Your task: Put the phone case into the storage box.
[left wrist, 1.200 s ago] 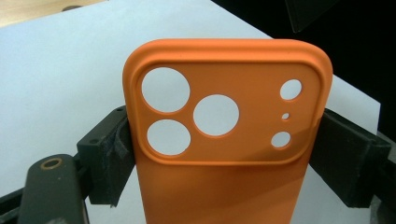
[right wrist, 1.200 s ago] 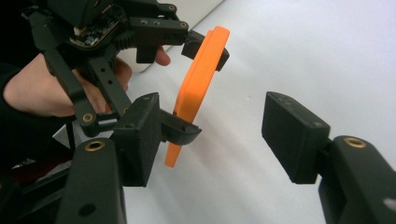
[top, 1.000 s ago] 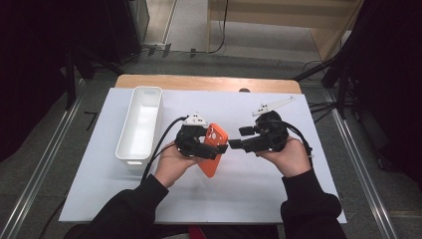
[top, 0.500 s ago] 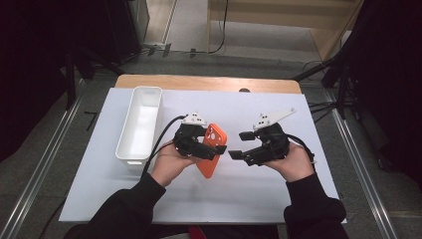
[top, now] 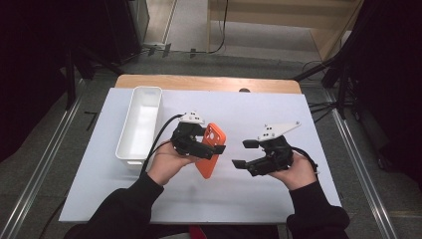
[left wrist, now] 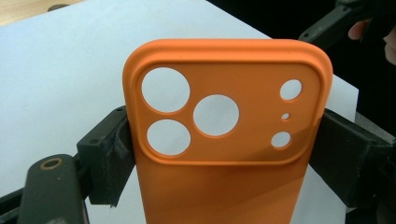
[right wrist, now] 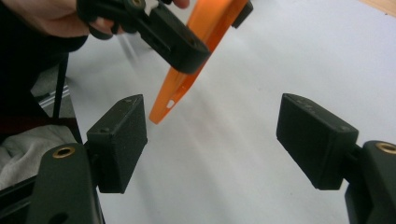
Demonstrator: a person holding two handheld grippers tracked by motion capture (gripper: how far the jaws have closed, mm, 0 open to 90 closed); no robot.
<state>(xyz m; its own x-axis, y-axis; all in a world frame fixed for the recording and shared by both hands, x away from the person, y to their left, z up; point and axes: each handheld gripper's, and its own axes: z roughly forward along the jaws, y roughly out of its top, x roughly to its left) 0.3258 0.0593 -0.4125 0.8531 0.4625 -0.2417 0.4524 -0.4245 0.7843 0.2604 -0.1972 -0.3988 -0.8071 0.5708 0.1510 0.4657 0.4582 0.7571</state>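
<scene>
Phone case (top: pixel 211 155) pinched across its width by left gripper (top: pixel 199 144), held tilted above middle of desk (top: pixel 298 114), clear of tray (top: pixel 140 124) at left edge. Right gripper (top: pixel 246 154) just beside, jaws having just been opening, spread, nothing between. Risk: case slipping or twisting out if struck during approach

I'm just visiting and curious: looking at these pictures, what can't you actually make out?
- Orange phone case: its lower part is cut off by the bottom edge of the left gripper view; in the high view the left gripper covers its middle.
- White bin: in the high view its near wall hides the floor inside it.
- Right gripper: its fingers hold nothing; the hand hides its body.
</scene>
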